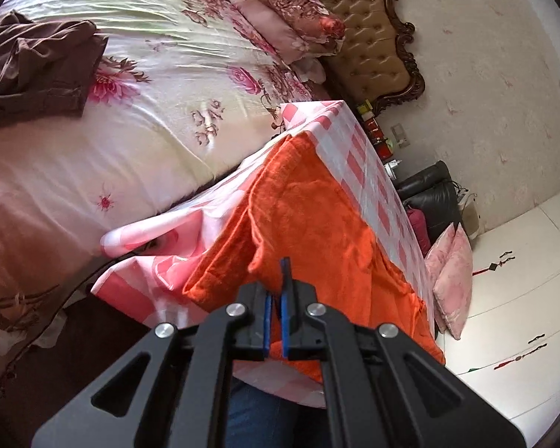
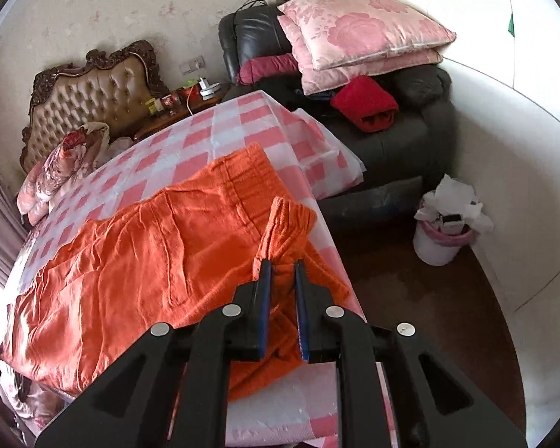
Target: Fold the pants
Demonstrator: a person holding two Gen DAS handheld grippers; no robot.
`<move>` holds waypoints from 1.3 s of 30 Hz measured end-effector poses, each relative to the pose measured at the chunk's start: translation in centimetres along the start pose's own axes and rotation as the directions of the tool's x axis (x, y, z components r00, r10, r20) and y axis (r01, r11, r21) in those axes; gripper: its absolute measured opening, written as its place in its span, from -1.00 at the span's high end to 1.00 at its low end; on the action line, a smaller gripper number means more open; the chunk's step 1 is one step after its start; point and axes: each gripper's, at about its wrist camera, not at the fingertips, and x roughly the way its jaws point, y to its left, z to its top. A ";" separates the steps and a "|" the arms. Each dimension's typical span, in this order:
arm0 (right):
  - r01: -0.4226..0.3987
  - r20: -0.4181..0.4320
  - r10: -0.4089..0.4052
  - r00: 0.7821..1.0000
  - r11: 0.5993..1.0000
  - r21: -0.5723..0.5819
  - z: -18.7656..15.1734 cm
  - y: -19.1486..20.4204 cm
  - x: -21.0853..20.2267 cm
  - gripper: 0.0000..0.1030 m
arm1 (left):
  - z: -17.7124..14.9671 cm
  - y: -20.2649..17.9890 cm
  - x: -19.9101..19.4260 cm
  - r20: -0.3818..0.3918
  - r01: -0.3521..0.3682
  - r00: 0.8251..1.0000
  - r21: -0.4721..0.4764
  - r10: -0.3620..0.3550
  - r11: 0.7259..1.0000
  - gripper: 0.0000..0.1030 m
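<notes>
Claw, left (image 1: 278,291): jaws drawn close together, with a fold of the orange pants (image 1: 317,220) caught between the blue pads at a raised ridge of cloth. Claw, right (image 2: 282,276): jaws narrow, pinching a bunched piece of the elasticated waistband, which stands up above the rest of the garment.

Location: the pants (image 2: 130,246) lie spread on the desk, over a pink-and-white checked cloth (image 2: 220,127). The waistband sits toward the desk's far right corner as the right wrist view shows it; the legs run along the desk to its left edge and hang slightly over.

Assessment of step: both claws appear to hold one long side of the garment, apparently to carry it over for a lengthwise fold. To do it well, lift both grips together at equal height, keep the cloth taut between them, bring the held edge across to meet the opposite edge, and lay it down flat before letting go. The fabric is creased and looks limp, so slack would likely leave wrinkles.

Writing: no brand, label or legible text is visible on the pants or the cloth.
</notes>
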 end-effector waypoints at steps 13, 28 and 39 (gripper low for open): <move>-0.004 -0.013 0.004 1.000 1.000 0.020 -0.5 -0.6 0.0 0.74 | -1.7 4.0 -2.1 0.014 0.019 1.000 -0.184 -0.017 0.983 0.34; 0.008 -0.030 -0.008 1.000 1.000 0.021 -0.7 -0.5 0.5 0.73 | -3.2 9.4 1.2 0.101 0.369 0.928 -0.365 -0.358 0.855 0.68; 0.012 -0.041 -0.012 0.999 1.000 0.016 -1.7 -0.3 0.1 0.72 | 3.9 1.6 1.2 -0.010 0.065 0.998 -0.116 -0.067 0.991 0.57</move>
